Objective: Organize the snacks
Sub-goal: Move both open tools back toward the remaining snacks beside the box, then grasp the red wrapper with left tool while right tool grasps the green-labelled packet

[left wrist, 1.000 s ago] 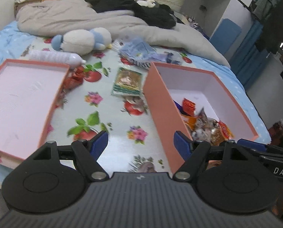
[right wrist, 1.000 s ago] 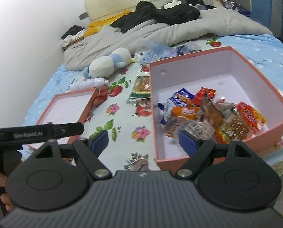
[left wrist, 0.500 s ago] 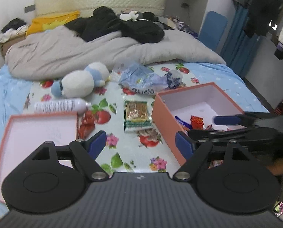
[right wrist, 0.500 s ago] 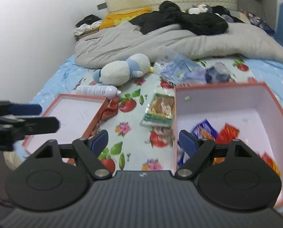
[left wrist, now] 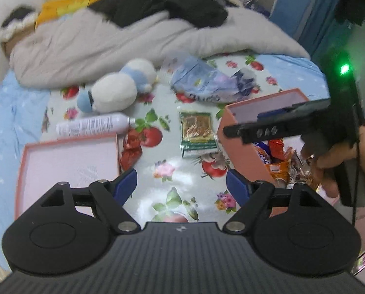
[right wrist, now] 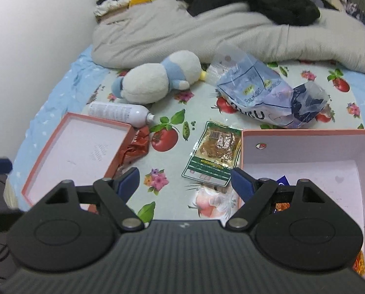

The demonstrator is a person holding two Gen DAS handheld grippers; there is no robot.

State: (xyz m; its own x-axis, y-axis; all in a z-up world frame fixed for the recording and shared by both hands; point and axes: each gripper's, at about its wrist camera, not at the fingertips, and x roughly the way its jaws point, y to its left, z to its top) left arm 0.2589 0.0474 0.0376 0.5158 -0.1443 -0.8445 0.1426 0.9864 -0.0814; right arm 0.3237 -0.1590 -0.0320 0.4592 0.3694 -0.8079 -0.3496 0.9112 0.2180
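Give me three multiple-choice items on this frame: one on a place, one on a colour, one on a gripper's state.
1. Where does the green snack packet lie?
A. inside the deep box
B. on the sheet between the lid and the box
C. on the grey blanket

2. What colour is the crumpled wrapper beside the shallow lid?
A. red
B. yellow
C. white

3. How is the right gripper?
A. shut on a packet
B. open, holding nothing
C. shut, empty

Answers: B, it lies flat left of the deep box; A, it is red foil; B, its fingers stand apart, with nothing between them.
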